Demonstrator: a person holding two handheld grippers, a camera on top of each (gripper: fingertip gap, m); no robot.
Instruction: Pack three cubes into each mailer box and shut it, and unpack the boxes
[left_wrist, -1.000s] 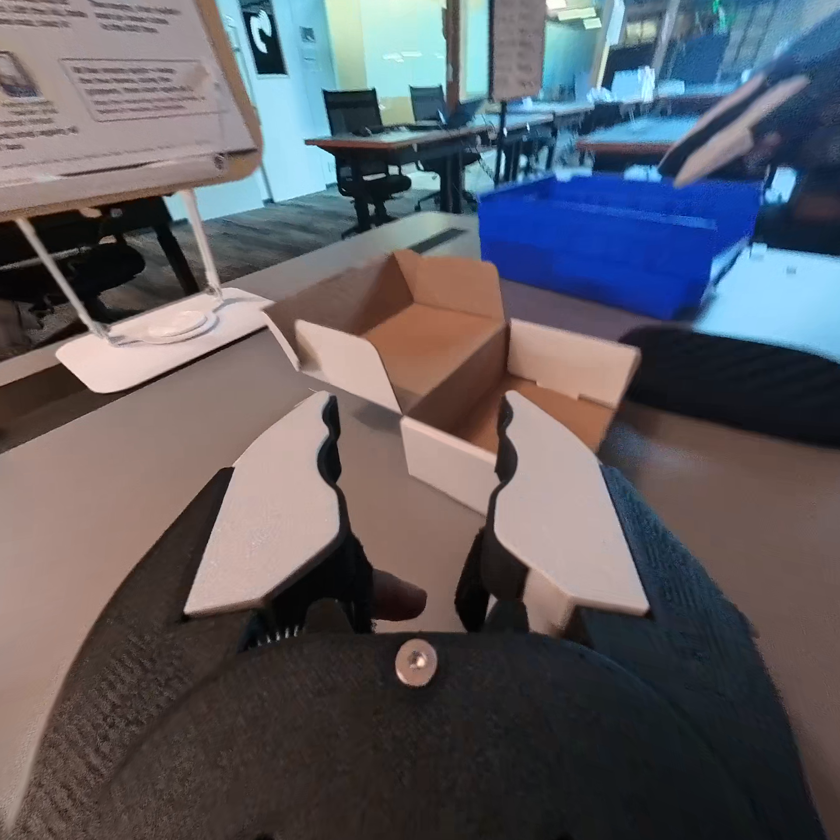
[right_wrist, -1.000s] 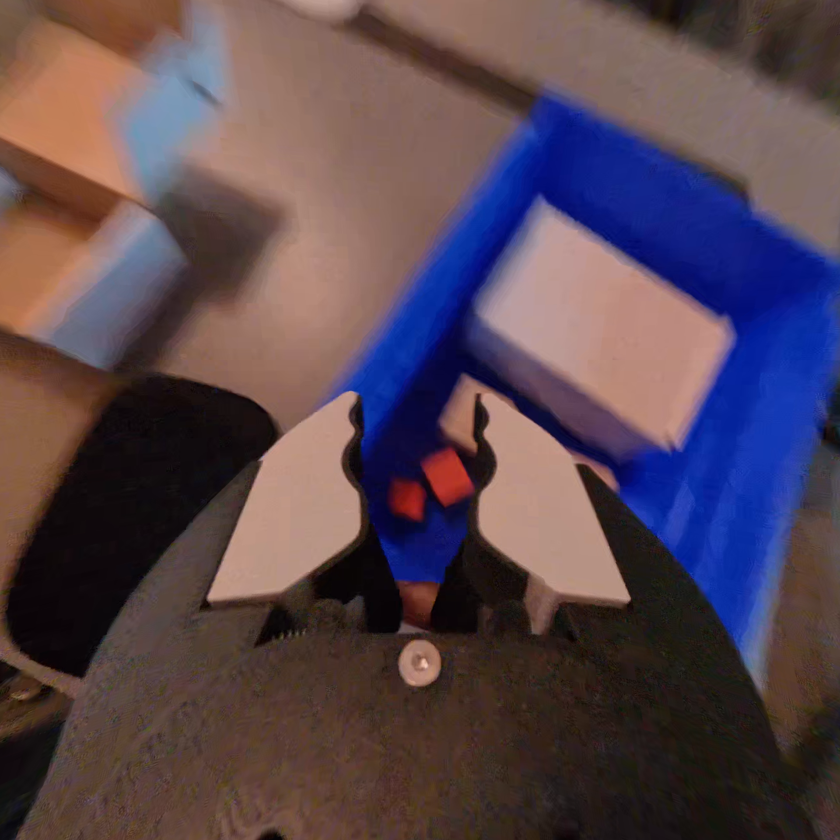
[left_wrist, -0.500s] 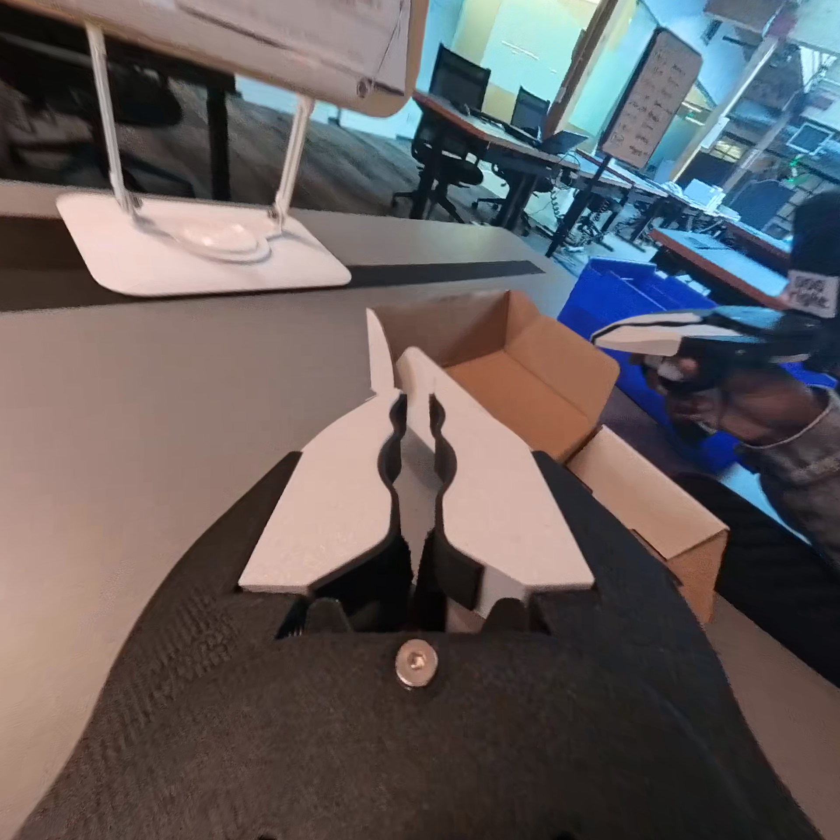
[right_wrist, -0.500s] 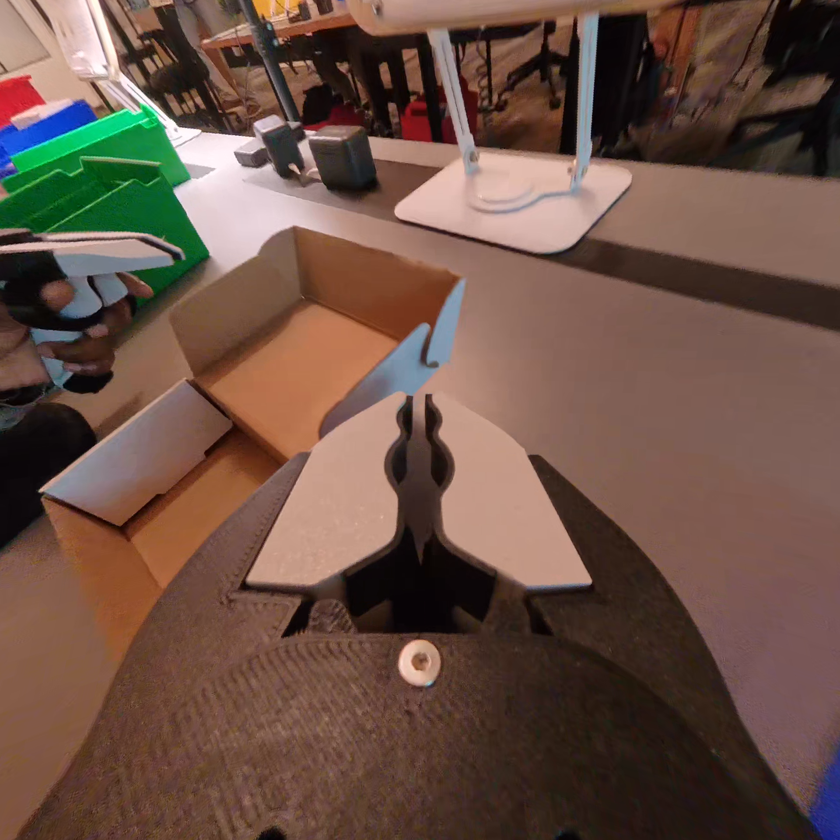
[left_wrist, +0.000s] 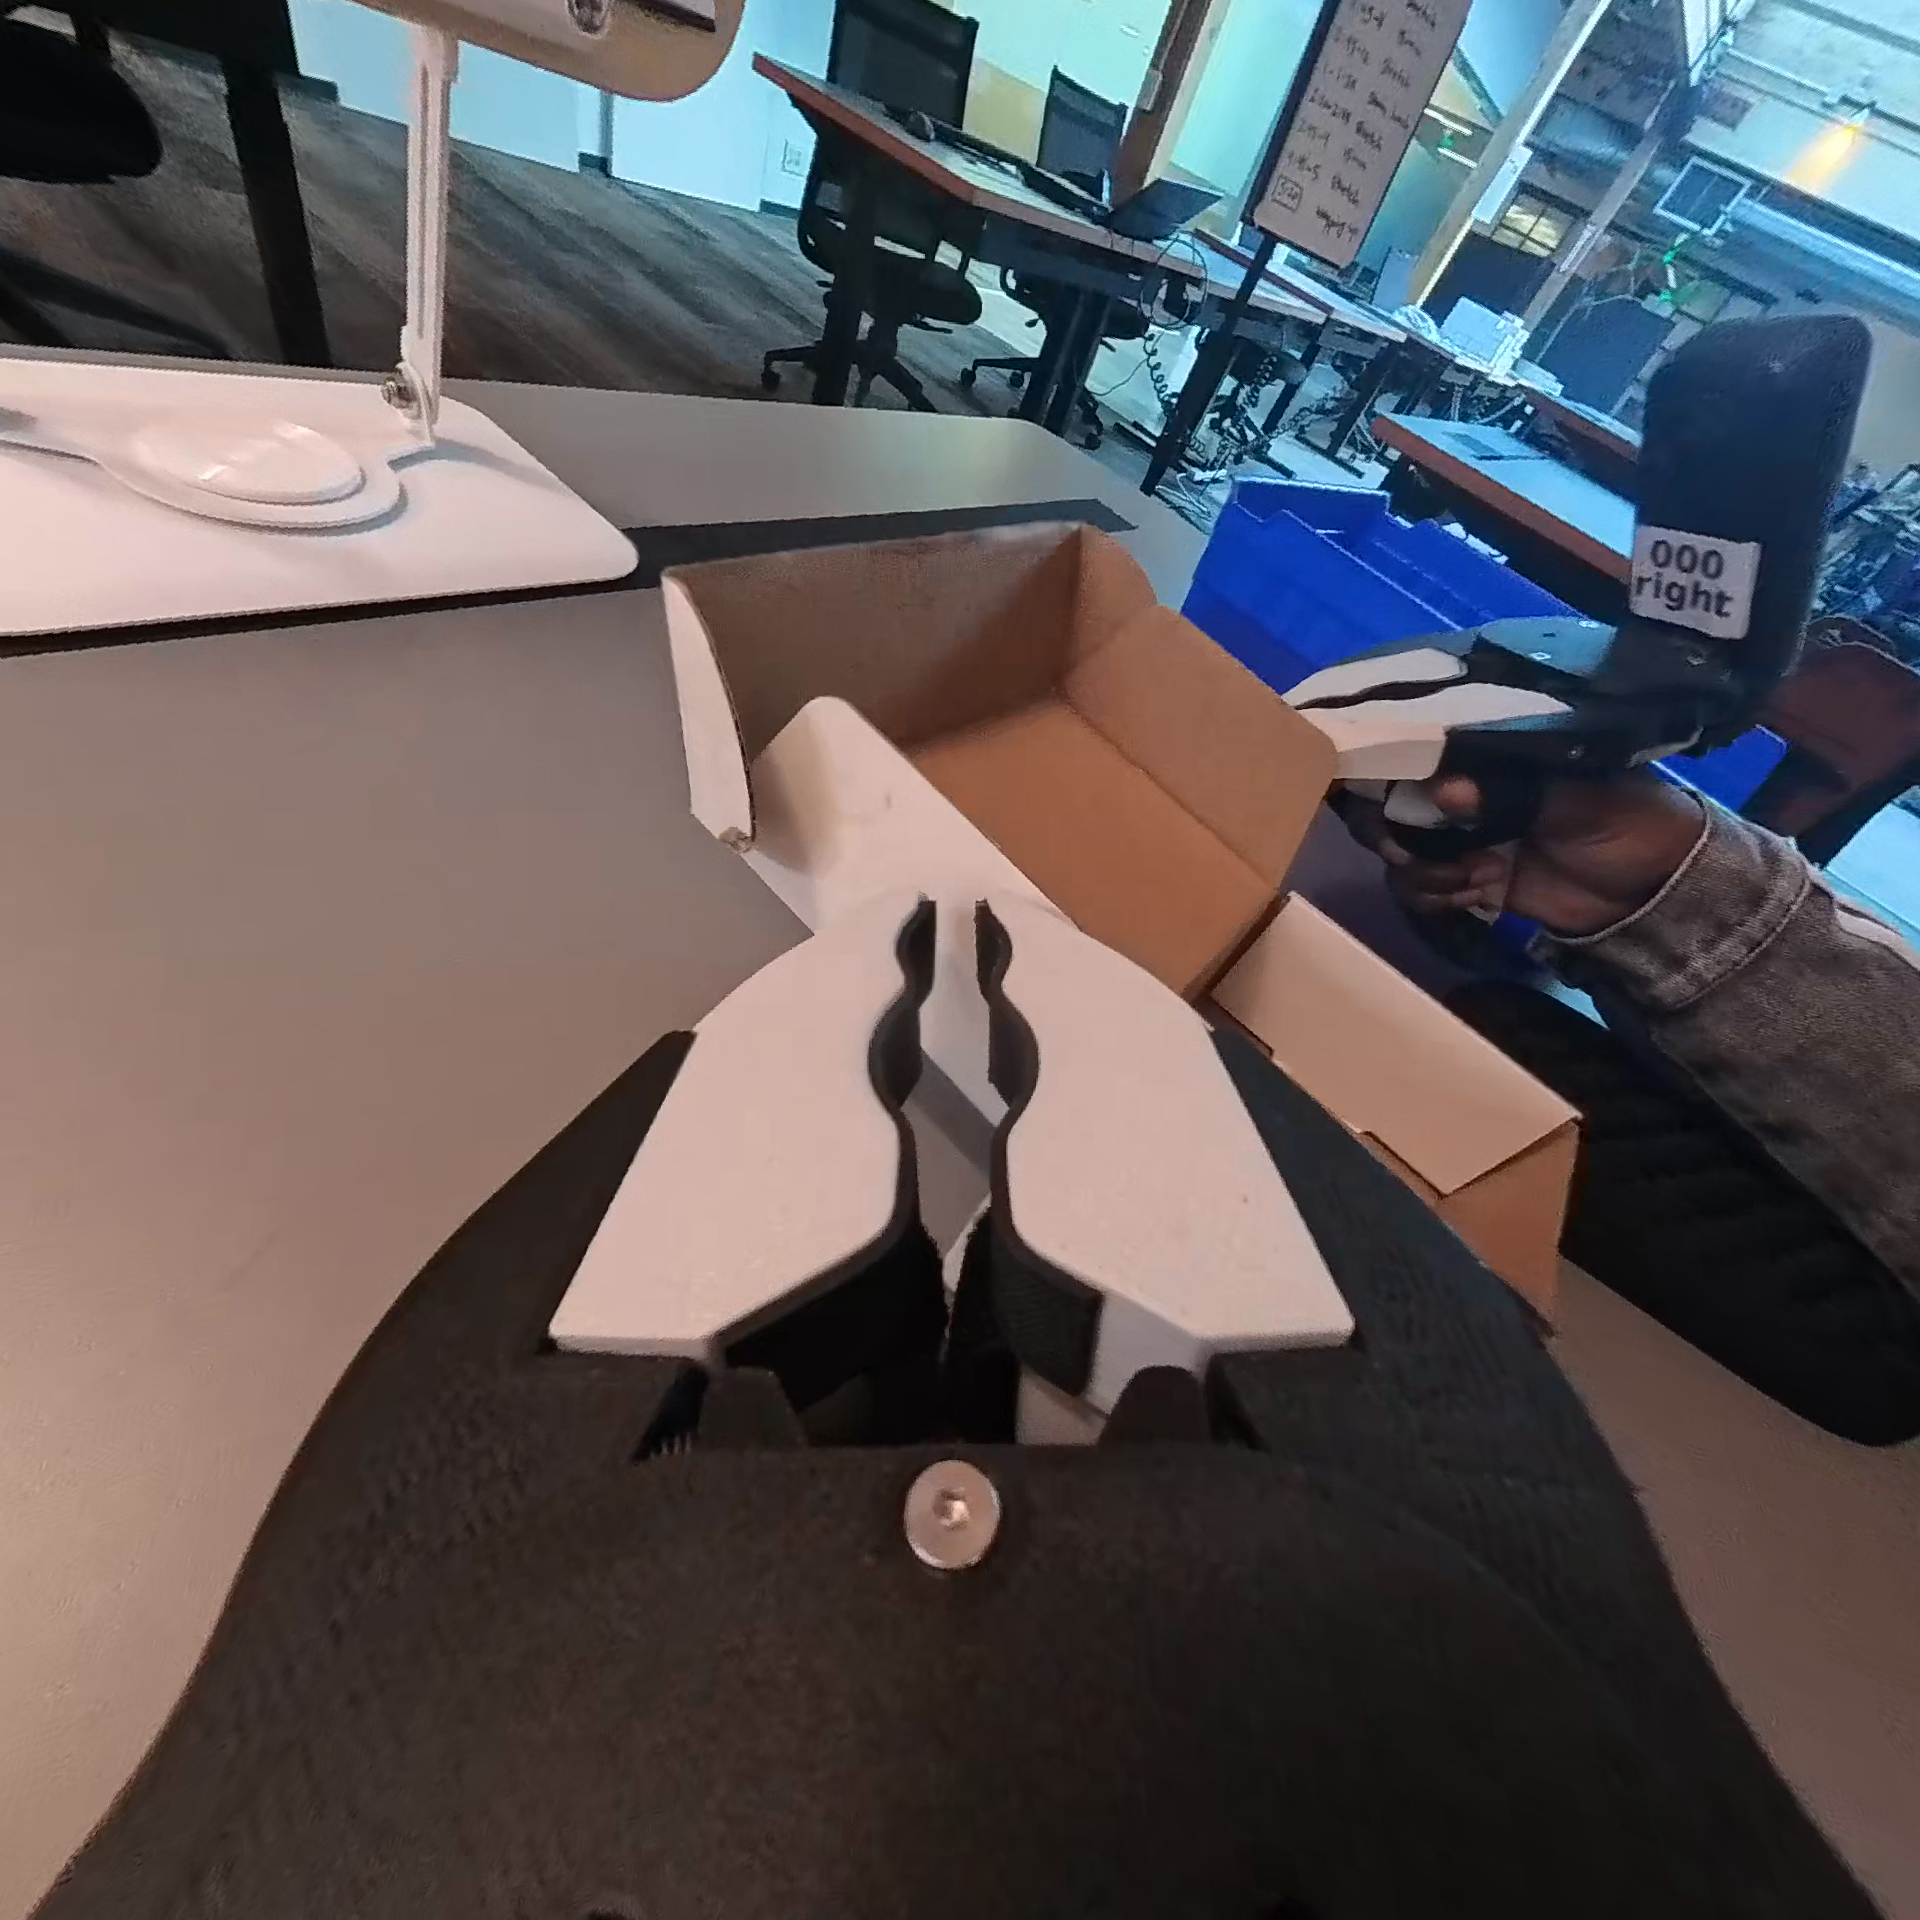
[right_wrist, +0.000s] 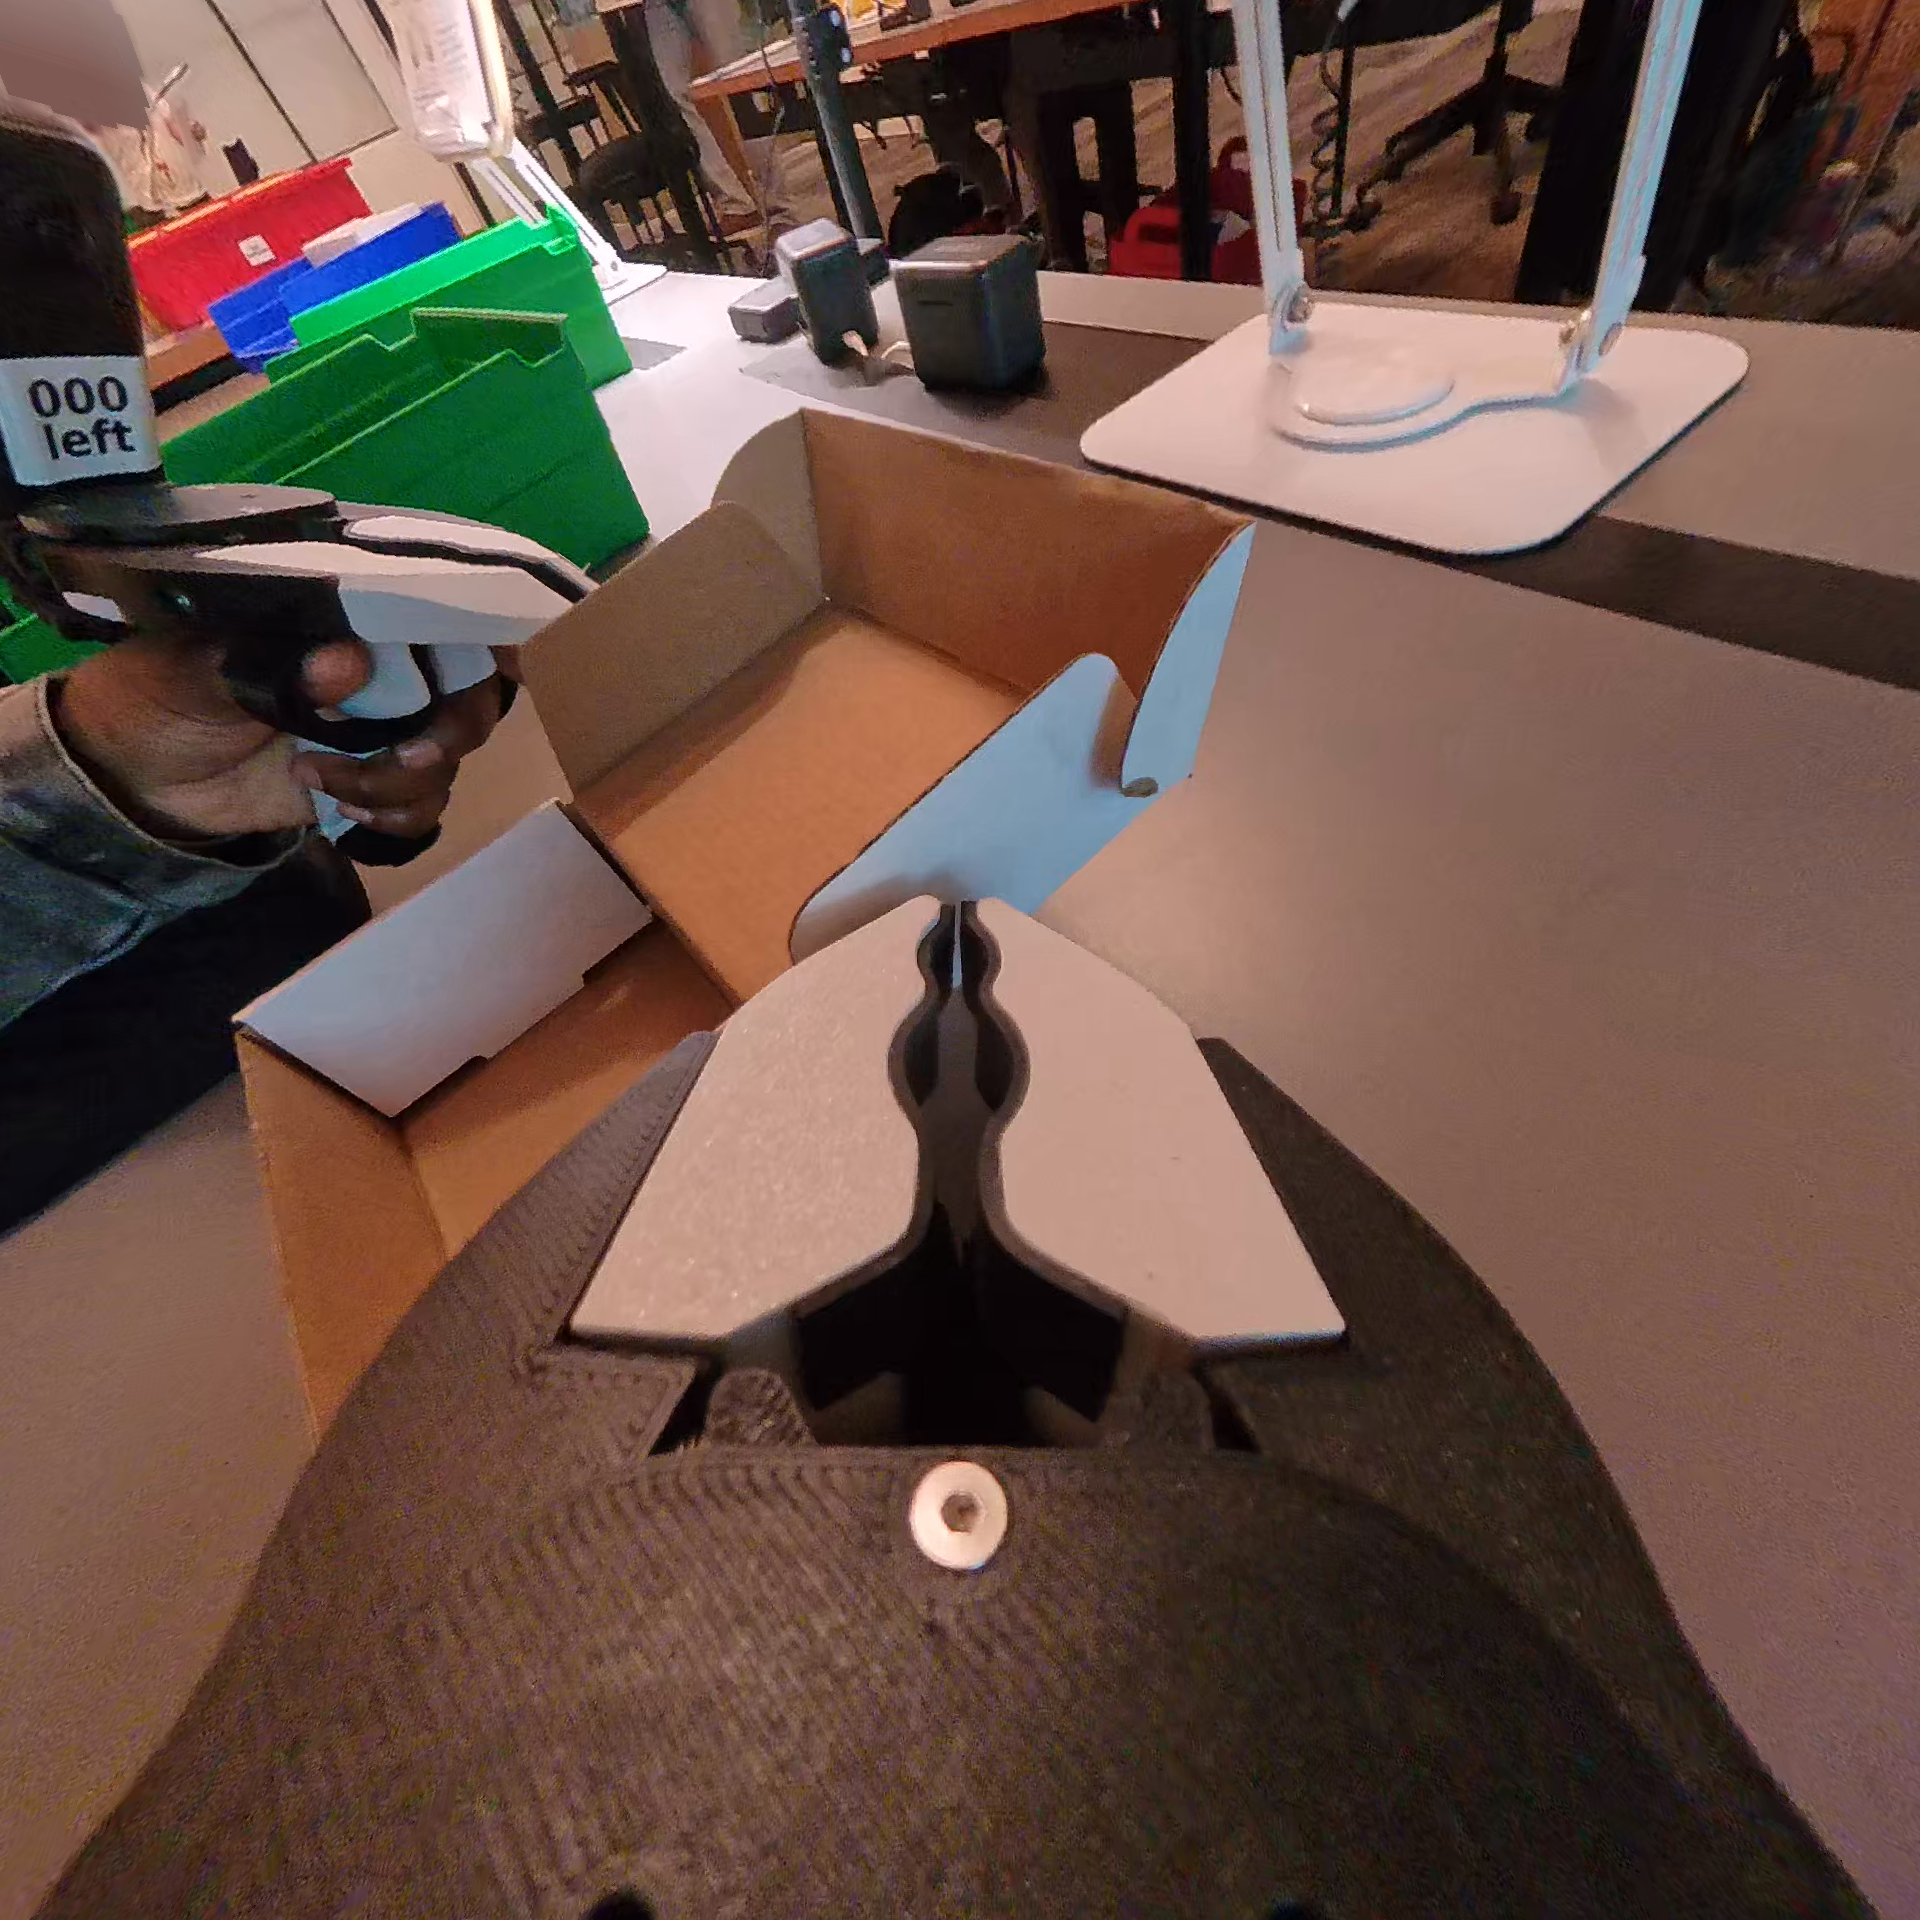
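Right tongs (right_wrist: 956, 920) pinch the open mailer box's (right_wrist: 790, 748) white flap (right_wrist: 997, 821).

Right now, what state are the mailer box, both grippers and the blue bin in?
mailer box: lid open, no cubes visible inside.
left gripper: shut on one white lid side flap.
right gripper: shut on the opposite side flap's edge.
blue bin: on the table behind the box, contents hidden.

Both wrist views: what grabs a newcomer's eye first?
The open mailer box mid-table, brown inside, white outside, no cubes visible in it. Each claw pinches a white side flap of it: the right claw in its own view, the left claw in its own. Green bins sit behind.
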